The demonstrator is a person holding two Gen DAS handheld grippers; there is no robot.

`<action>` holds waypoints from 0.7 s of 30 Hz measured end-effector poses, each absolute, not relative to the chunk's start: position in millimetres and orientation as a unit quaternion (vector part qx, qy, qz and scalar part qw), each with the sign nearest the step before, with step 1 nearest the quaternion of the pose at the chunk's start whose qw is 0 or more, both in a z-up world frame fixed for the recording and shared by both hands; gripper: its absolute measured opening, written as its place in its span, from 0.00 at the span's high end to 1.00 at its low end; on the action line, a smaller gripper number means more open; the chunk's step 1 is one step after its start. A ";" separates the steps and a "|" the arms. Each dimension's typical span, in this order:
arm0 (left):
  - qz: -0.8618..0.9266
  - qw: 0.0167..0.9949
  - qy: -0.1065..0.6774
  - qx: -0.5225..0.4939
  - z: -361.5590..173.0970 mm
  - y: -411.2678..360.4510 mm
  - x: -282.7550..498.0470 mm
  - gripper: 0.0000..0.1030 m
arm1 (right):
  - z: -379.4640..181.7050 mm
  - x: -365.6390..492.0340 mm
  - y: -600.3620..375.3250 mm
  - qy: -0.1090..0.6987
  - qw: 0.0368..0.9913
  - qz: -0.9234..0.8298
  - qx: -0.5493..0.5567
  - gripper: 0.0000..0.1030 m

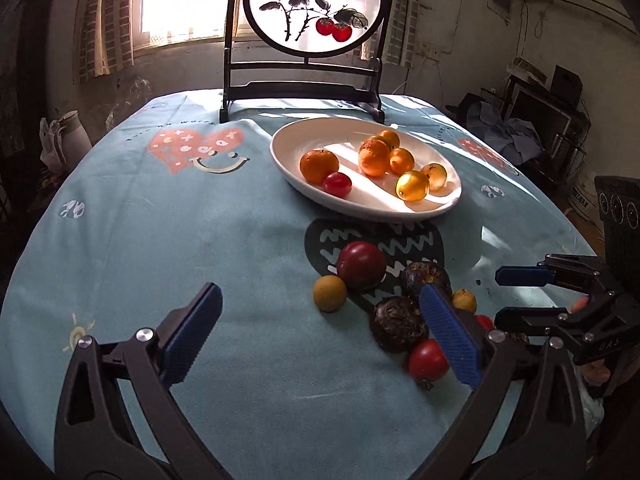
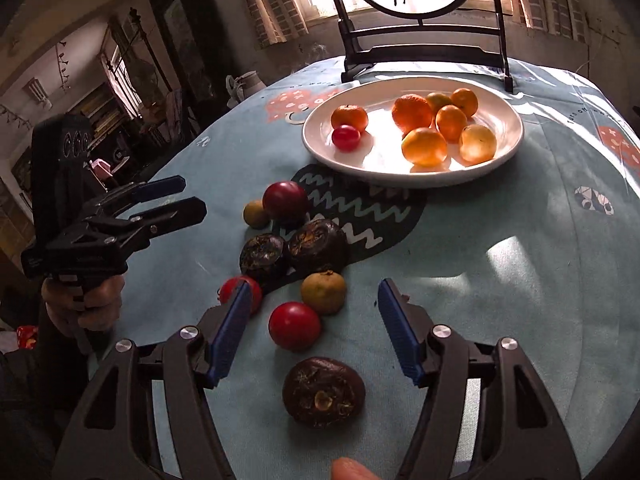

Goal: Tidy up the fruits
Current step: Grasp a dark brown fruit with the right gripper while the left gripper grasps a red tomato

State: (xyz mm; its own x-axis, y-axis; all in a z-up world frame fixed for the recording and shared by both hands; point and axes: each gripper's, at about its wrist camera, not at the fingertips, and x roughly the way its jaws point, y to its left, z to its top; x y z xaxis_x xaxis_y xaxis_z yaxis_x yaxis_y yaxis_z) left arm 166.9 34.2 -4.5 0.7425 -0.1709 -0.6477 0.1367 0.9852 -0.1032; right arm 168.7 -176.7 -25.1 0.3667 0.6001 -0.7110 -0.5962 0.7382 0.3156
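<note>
A white oval plate (image 1: 288, 136) (image 2: 508, 140) on the blue tablecloth holds several oranges, yellow fruits and one small red fruit (image 1: 337, 184) (image 2: 345, 137). In front of the plate lie loose fruits: a dark red plum (image 1: 361, 265) (image 2: 285, 201), small yellow-green fruits (image 1: 329, 293) (image 2: 323, 292), dark brown fruits (image 1: 396, 323) (image 2: 323, 392) and red tomatoes (image 1: 428, 364) (image 2: 295, 325). My left gripper (image 1: 320, 336) (image 2: 188, 196) is open and empty, left of the loose fruits. My right gripper (image 2: 314, 332) (image 1: 498, 294) is open and empty, its fingers on either side of a red tomato.
A dark wooden stand (image 1: 304, 92) (image 2: 424, 56) with a round painted screen stands behind the plate at the table's far edge. A white jug (image 1: 72, 132) sits off the table to the left. Furniture and clutter stand to the right (image 1: 536, 120).
</note>
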 end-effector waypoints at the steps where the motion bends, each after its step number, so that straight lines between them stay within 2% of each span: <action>1: -0.082 0.935 0.346 -0.018 -3.3 32.2 163.8 0.02 | -27.3 164.4 -173.7 0.435 0.825 0.361 -0.013 0.36; 6: -0.076 0.937 0.341 0.008 -4.6 25.1 157.0 0.02 | -39.0 151.0 -165.0 0.452 0.819 0.346 -0.074 0.36; 21: -0.070 0.937 0.340 0.047 -7.2 15.0 156.4 0.02 | -44.5 132.3 -167.9 0.459 0.813 0.343 -0.101 0.36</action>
